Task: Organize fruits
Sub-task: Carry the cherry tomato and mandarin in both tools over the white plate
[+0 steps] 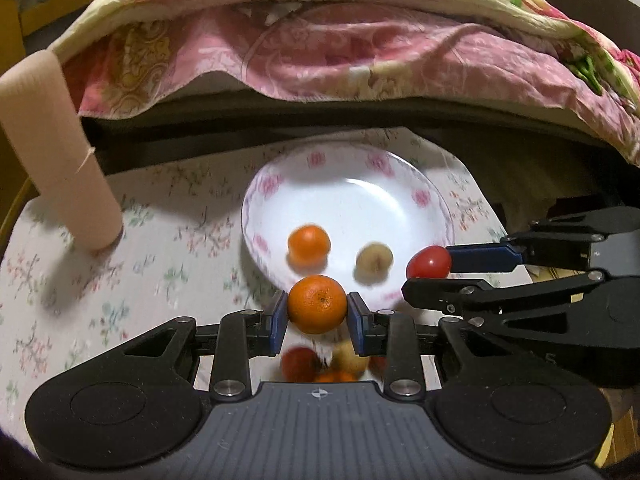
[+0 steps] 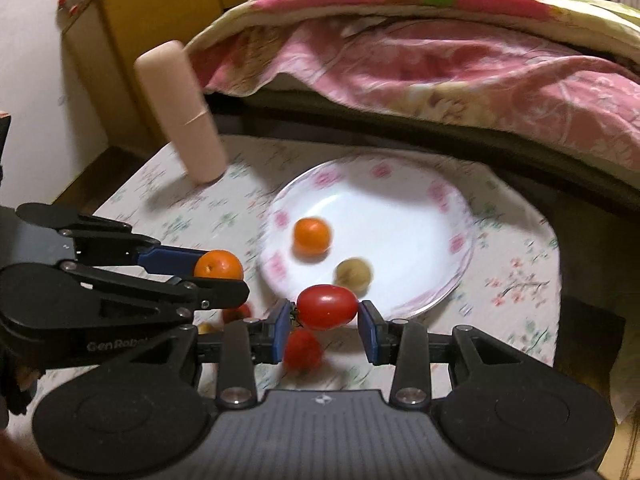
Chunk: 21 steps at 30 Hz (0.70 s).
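Observation:
My left gripper (image 1: 317, 307) is shut on an orange mandarin (image 1: 317, 304), held above the near rim of a white plate (image 1: 384, 172) with pink flowers. My right gripper (image 2: 325, 309) is shut on a red tomato (image 2: 327, 306) at the plate's (image 2: 440, 296) near edge. On the plate lie another mandarin (image 1: 309, 243) and a small pale yellow fruit (image 1: 374, 258). The right gripper with its tomato (image 1: 429, 262) shows in the left wrist view, the left gripper with its mandarin (image 2: 219, 265) in the right wrist view. Several loose fruits lie below the grippers, among them a red one (image 2: 302, 350).
A tall beige cylinder (image 1: 56, 148) stands at the table's far left. The table has a floral cloth (image 1: 140, 272). A bed with a pink floral quilt (image 1: 360, 40) runs behind the table. A wooden cabinet (image 2: 132, 20) stands at the back left.

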{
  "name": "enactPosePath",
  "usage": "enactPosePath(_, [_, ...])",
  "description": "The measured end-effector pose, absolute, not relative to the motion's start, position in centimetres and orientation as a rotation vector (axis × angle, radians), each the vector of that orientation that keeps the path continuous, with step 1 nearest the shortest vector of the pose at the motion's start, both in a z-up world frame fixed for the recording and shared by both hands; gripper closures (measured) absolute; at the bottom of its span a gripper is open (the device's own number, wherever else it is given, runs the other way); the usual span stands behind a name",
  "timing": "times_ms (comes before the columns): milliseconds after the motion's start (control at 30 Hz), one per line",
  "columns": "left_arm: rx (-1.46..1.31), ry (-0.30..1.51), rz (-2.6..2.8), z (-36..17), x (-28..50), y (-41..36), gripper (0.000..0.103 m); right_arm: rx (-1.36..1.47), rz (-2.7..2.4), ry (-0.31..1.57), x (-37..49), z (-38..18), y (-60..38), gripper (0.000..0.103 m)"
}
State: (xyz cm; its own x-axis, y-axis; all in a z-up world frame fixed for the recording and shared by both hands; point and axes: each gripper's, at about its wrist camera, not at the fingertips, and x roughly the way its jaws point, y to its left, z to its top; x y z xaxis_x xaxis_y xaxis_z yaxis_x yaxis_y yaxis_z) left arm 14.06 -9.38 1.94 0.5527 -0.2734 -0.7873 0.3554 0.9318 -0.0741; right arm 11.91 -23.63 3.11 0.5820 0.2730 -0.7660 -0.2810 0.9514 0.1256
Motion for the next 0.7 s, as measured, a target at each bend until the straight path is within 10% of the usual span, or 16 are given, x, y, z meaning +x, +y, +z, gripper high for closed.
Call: enactPosePath(700, [0.058, 0.904, -0.345, 0.5, 19.8, -10.8, 0.065, 0.067, 0.231, 0.879, 18.3, 1.2, -26.1, 0.065])
